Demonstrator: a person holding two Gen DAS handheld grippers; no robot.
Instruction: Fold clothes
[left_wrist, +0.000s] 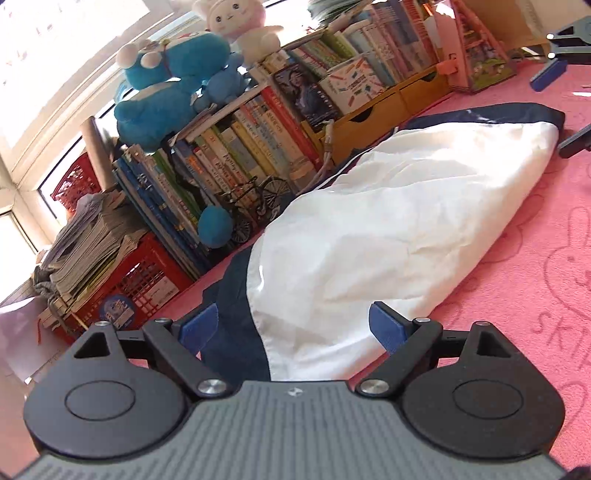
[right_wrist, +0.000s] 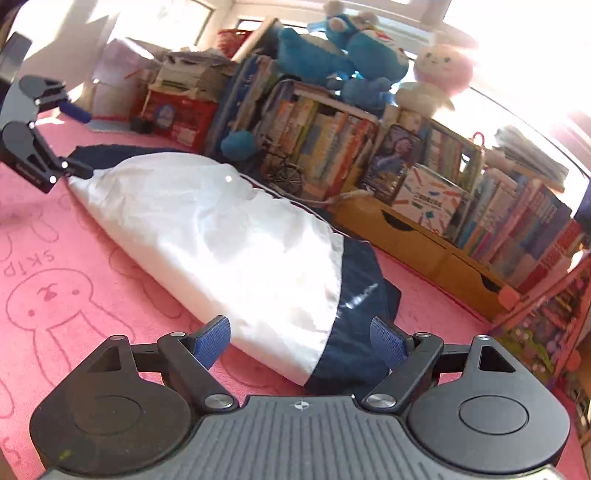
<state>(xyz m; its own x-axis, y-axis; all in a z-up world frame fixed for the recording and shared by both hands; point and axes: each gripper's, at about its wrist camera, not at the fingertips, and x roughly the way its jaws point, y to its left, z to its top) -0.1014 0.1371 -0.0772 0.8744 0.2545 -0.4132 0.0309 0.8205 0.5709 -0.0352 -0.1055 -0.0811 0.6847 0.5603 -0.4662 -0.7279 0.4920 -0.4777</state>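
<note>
On the pink mat (left_wrist: 517, 295), a white and navy garment (left_wrist: 369, 229) lies folded into a long bundle.

At one end of it the left gripper (left_wrist: 295, 328) stands wide, its blue pads on either side of the navy band, pressing nothing. At the opposite end the right gripper (right_wrist: 301, 341) is wide too, straddling the other navy edge without gripping it. Behind the garment runs a shelf of books (left_wrist: 236, 147) with plush toys (left_wrist: 173, 81) on top.
</note>
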